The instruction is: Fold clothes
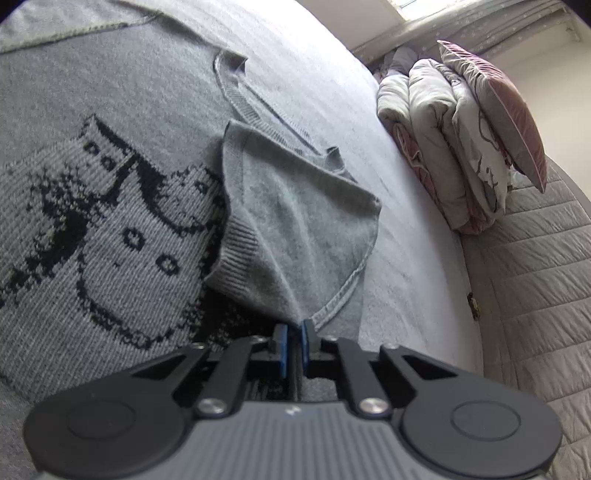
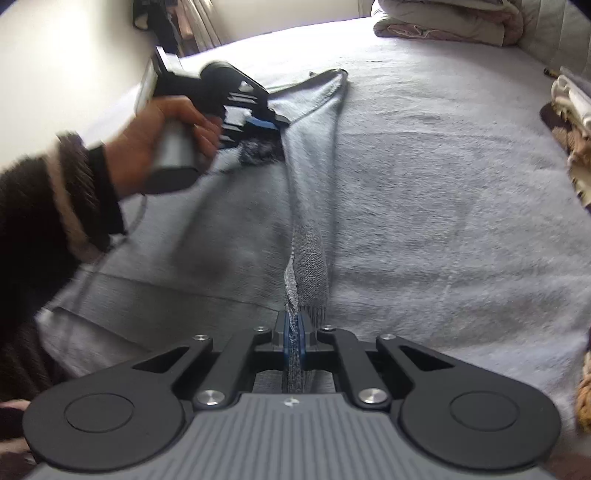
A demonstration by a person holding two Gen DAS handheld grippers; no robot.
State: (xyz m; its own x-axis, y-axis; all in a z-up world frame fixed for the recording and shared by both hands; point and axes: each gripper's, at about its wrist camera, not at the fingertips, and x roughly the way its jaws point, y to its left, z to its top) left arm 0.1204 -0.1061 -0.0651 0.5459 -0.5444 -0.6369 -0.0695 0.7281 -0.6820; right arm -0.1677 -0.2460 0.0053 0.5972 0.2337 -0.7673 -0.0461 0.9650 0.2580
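Grey sweater [image 2: 310, 192] edge stretched lengthwise between grippers

I read this as a home bedroom — my cameras look across a wide bed [image 2: 443, 166] with a pale fleecy sheet. A folded duvet [image 1: 424, 140] and a pink-backed pillow [image 1: 498, 107] are stacked by a quilted headboard [image 1: 535, 277]. Curtains [image 1: 498, 26] hang under a window — daylight, domestic clutter only.
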